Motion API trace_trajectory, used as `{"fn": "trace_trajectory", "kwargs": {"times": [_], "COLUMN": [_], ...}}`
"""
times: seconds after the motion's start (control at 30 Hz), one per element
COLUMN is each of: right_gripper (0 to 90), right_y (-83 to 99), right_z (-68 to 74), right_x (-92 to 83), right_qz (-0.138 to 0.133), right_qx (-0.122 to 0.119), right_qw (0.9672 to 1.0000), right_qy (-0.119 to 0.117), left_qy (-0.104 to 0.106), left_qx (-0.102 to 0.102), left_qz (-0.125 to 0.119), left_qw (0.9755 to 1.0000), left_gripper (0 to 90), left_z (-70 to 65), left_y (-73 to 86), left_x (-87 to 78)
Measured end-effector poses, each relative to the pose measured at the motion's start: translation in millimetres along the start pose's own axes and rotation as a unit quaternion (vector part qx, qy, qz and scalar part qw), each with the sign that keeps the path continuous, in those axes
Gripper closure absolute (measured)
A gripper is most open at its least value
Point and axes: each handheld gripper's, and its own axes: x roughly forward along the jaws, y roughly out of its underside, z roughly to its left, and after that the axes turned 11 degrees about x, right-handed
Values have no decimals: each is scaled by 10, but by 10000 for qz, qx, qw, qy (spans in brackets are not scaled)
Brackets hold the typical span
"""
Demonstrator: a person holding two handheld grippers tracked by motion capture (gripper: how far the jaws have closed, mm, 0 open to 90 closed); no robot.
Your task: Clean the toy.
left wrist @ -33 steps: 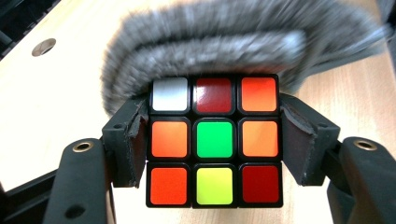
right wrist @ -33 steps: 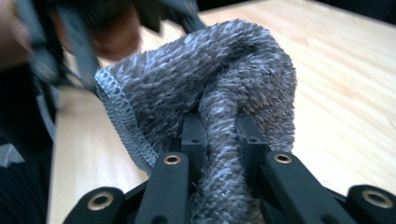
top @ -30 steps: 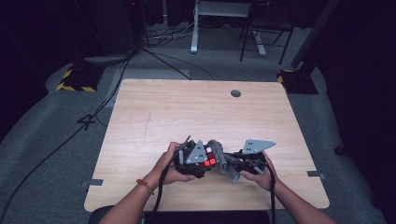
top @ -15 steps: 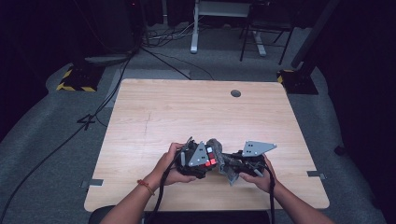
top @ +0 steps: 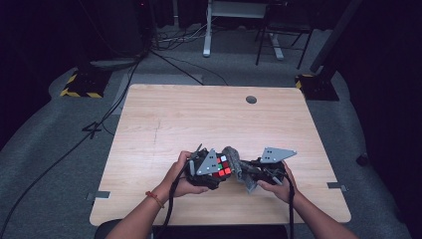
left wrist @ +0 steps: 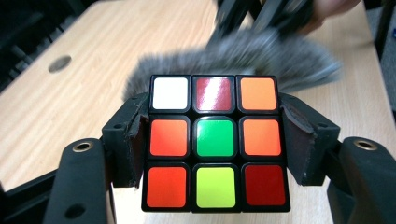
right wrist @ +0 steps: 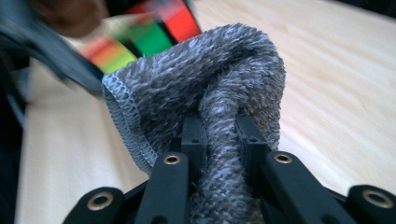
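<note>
My left gripper [left wrist: 215, 144] is shut on a colour cube [left wrist: 215, 140], its pads [left wrist: 135, 140] pressed against the cube's two sides; the facing side has a green centre. In the high view the cube [top: 219, 167] sits in the left gripper [top: 206, 169] near the table's front edge. My right gripper [right wrist: 223, 128] is shut on a bunched grey cloth [right wrist: 210, 88], which bulges beyond the jaws. In the high view the cloth [top: 239, 164] touches the cube's right side, held by the right gripper [top: 251, 174]. The left gripper view shows the cloth [left wrist: 243, 51] blurred just behind the cube.
The wooden table [top: 199, 119] has a round cable hole [top: 251, 99] at its far right. Cables [top: 149, 55] and chair legs stand on the dark floor beyond. Both of the person's hands rest low near the front edge.
The right gripper with the cloth has shifted slightly against the cube. The left gripper and cube have stayed where they were.
</note>
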Motion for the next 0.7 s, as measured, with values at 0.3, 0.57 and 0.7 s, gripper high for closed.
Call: {"fn": "trace_trajectory", "kwargs": {"times": [0.3,0.57,0.7], "right_gripper": [772,779,779], "right_y": [86,49,12], "right_z": [-93,-82,-21], "right_x": [115,-3,-33], "right_qz": [210,-202,-208], "right_qx": [484,698,493], "right_qw": [9969,9937,9965], "right_qy": [-578,-858,-638], "left_qy": [61,8,28], "left_qx": [-85,23,123], "left_qz": [-344,177,314], "left_qw": [9994,9998,9994], "left_gripper": [334,300,327], "left_z": [-1,-26,-37], "left_y": [-8,45,29], "left_x": [-24,104,141]}}
